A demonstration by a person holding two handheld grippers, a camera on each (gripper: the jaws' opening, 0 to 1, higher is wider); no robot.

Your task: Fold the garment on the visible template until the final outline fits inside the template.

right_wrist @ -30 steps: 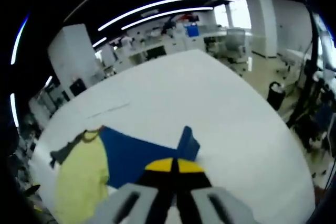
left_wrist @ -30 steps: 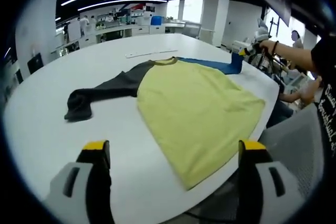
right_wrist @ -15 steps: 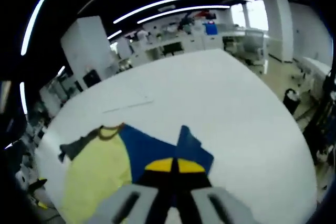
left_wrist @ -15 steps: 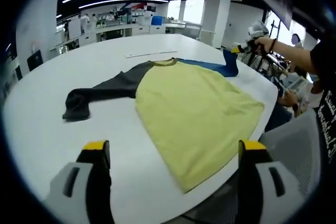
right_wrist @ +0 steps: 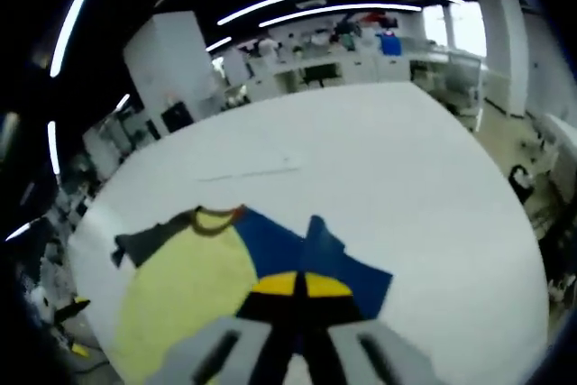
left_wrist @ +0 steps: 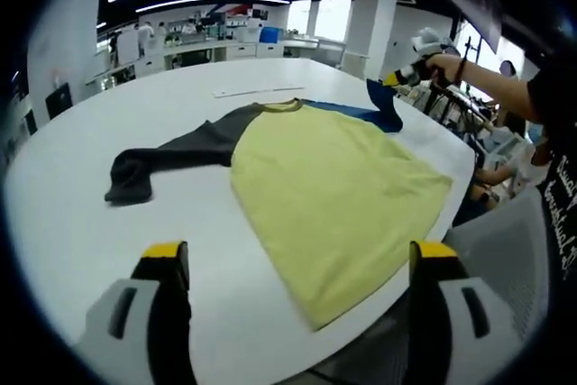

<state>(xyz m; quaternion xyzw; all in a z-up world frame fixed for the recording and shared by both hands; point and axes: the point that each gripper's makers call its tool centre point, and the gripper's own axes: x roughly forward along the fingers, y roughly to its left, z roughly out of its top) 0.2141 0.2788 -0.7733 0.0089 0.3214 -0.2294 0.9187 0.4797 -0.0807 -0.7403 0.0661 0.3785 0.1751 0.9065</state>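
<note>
Right gripper (right_wrist: 300, 288), pinching the blue sleeve (right_wrist: 329, 254), is lifting it inward over the shirt (left_wrist: 334, 191); left gripper (left_wrist: 297, 263) is hovering spread at bottom.

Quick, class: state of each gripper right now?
Left gripper: open, holding nothing.
Right gripper: shut on the blue sleeve.
</note>
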